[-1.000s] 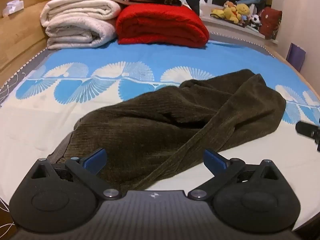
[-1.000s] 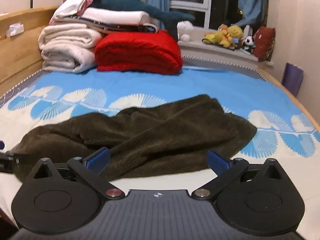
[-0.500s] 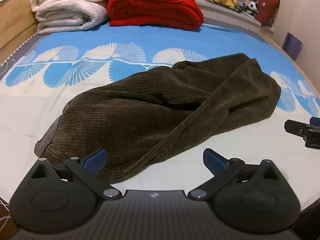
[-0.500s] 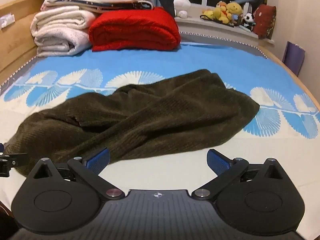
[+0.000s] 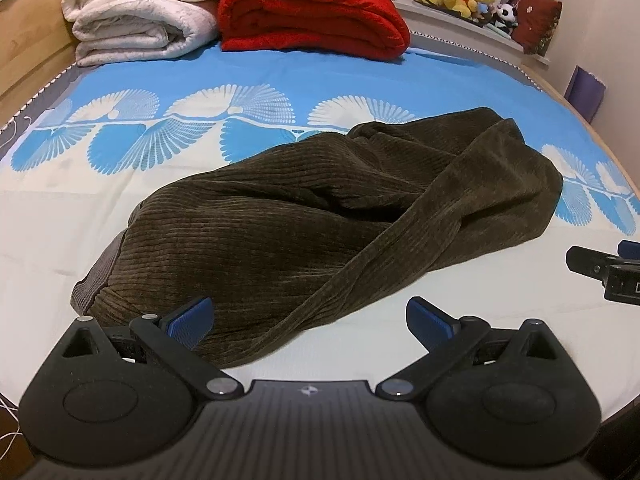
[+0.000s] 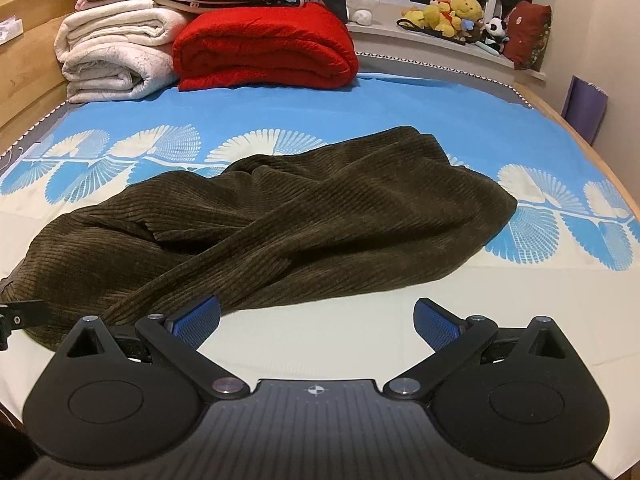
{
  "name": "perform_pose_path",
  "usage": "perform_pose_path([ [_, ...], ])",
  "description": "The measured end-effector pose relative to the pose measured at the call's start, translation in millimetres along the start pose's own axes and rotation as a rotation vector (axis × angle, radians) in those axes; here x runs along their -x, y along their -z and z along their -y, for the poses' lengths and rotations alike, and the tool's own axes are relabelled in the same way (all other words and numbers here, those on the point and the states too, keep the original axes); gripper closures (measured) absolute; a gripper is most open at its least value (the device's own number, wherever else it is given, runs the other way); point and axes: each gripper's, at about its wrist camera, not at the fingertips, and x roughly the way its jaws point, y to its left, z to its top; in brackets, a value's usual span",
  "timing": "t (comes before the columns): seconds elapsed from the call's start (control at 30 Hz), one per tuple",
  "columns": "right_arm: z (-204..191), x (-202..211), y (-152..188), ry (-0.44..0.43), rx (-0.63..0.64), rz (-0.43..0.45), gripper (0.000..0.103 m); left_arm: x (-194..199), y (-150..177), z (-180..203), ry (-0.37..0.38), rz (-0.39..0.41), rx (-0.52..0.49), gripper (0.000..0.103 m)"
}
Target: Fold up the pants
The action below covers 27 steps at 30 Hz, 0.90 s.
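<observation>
Dark olive corduroy pants [image 5: 312,216] lie crumpled in a heap on the bed, one leg twisted across the front; the grey waistband [image 5: 94,276] shows at the left end. They also show in the right wrist view [image 6: 280,224]. My left gripper [image 5: 310,318] is open and empty, just above the pants' near left edge. My right gripper [image 6: 318,322] is open and empty, over the sheet in front of the pants' near edge. The right gripper's tip shows at the right edge of the left wrist view [image 5: 600,268].
The bed sheet [image 5: 256,80] is blue and cream with fan prints. A folded red blanket [image 5: 316,20] and white blankets [image 5: 140,20] are stacked at the far end. Stuffed toys [image 6: 456,16] sit on the window ledge. A wooden bed rail [image 6: 24,76] runs along the left.
Both grippers have risen and tilted down, so the pants sit lower and fuller in view. The pants have not moved. Both grippers stay open.
</observation>
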Motion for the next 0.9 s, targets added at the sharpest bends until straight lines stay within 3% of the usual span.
perform_pose_path([
  [0.5, -1.7, -0.8, -1.2, -0.001, 0.002, -0.006, 0.001, 0.9, 1.8, 2.3, 0.007, 0.009, -0.009, 0.001],
  [0.9, -2.2, -0.8, -1.0, 0.001, 0.004, -0.009, 0.001, 3.3, 2.1, 3.6, 0.023, 0.016, -0.02, 0.009],
])
